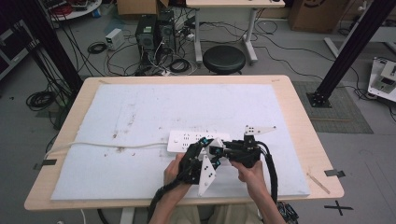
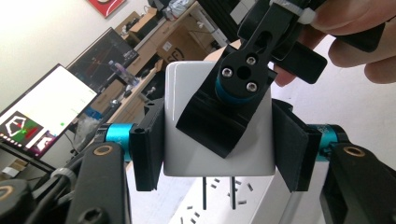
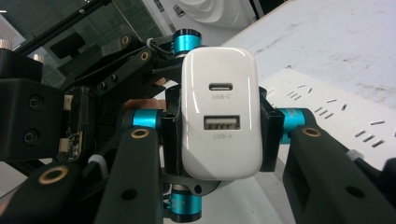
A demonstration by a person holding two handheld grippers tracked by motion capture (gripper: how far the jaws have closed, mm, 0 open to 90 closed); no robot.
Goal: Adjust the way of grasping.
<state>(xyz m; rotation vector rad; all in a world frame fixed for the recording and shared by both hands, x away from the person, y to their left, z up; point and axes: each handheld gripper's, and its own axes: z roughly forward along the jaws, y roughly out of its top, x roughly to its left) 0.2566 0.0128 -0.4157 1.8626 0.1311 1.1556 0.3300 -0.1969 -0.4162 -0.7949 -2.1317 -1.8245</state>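
A white USB charger (image 3: 219, 140) with a USB-C and a USB-A port is held by both grippers at once, above the near end of a white power strip (image 1: 187, 138). My right gripper (image 3: 219, 135) is shut on its two long sides. My left gripper (image 2: 219, 140) is shut on it crosswise, pads (image 2: 148, 149) against its flanks. The charger body (image 2: 187, 140) has its two prongs (image 2: 204, 192) pointing down at the strip's sockets (image 2: 243, 186). From above, the left gripper (image 1: 198, 157) and right gripper (image 1: 225, 150) meet nose to nose, and the charger between them is mostly hidden.
The power strip's white cable (image 1: 93, 145) runs left off the pale blue mat (image 1: 140, 107) covering the wooden table (image 1: 303, 140). A black stool (image 1: 224, 58) and cables stand beyond the far edge. A monitor (image 2: 42, 112) shows far off in the left gripper view.
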